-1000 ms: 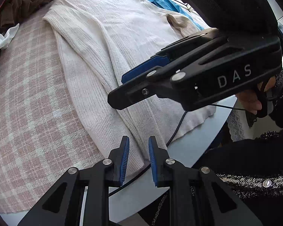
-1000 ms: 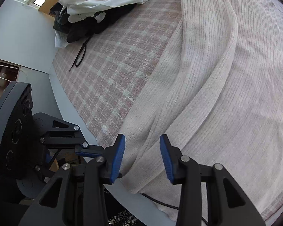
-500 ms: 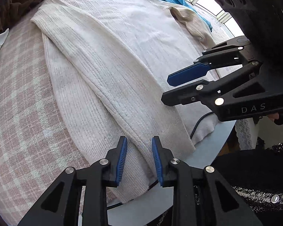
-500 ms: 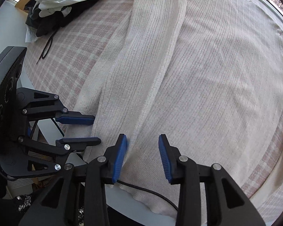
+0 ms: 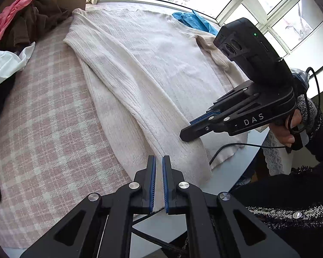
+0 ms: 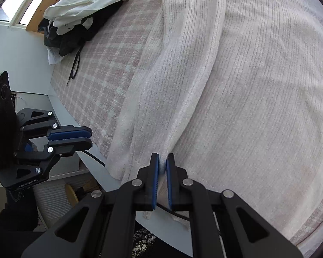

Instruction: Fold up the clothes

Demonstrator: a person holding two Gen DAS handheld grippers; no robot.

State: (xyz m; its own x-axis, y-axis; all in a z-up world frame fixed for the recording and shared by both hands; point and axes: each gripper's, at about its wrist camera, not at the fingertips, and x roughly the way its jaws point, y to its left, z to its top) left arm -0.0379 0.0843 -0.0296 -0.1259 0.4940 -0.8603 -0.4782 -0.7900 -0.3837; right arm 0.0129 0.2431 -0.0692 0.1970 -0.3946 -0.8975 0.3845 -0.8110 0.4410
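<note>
A cream ribbed sweater (image 5: 152,68) lies flat on the pink plaid cloth, one sleeve folded along its body; it also fills the right wrist view (image 6: 258,90). My left gripper (image 5: 158,167) is shut on the sweater's hem at the near edge; it also shows at the left of the right wrist view (image 6: 90,136). My right gripper (image 6: 163,163) is shut on a ridge of the sweater near the hem, beside the folded sleeve; it also shows in the left wrist view (image 5: 185,133).
A pile of white, black, brown and pink clothes (image 5: 8,49) lies at the far left, also in the right wrist view (image 6: 79,15). A blue garment (image 5: 193,21) lies by the window. A black cable (image 5: 224,150) hangs over the table's near edge (image 5: 232,172).
Both grippers have closed from open onto the sweater near its hem. The right gripper came down onto the fabric beside the folded sleeve.
</note>
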